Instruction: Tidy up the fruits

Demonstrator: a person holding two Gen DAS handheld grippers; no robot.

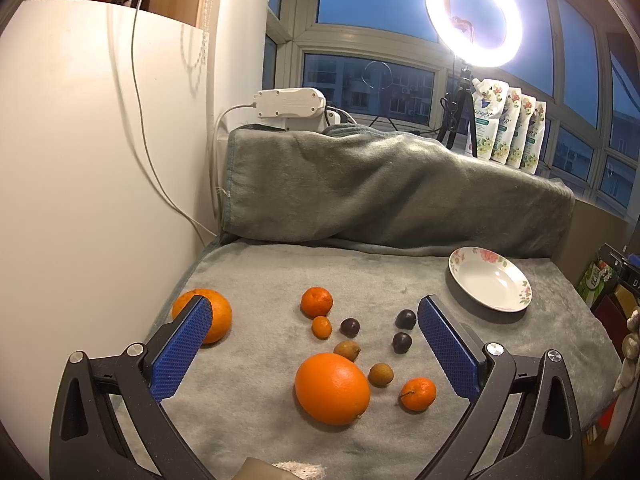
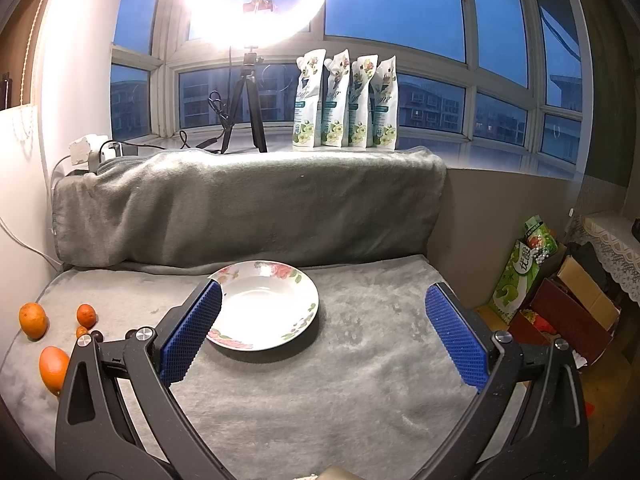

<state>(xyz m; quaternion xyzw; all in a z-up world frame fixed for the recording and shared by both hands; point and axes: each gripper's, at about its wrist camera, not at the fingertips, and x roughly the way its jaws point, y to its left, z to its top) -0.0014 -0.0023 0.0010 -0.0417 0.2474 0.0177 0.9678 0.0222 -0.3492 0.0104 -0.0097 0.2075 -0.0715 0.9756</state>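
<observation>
In the left wrist view, fruits lie on the grey blanket [image 1: 260,280]: a big orange [image 1: 332,388] in front, another orange [image 1: 218,314] at left partly behind my left finger, small mandarins [image 1: 317,301] [image 1: 417,393], a tiny one [image 1: 322,327], dark plums [image 1: 405,318] [image 1: 349,327] and brown longans [image 1: 347,350]. A floral white plate [image 1: 490,285] sits empty at right. My left gripper [image 1: 314,320] is open above the fruits. In the right wrist view my right gripper [image 2: 324,312] is open and empty over the plate [image 2: 266,308]; oranges [image 2: 33,320] [image 2: 53,368] show at far left.
A blanket-covered backrest [image 1: 380,188] rises behind. A white wall [image 1: 80,160] with a cable bounds the left. A ring light on a tripod [image 2: 250,80] and several refill pouches [image 2: 346,104] stand on the windowsill. Boxes and bags [image 2: 532,276] sit off the right edge.
</observation>
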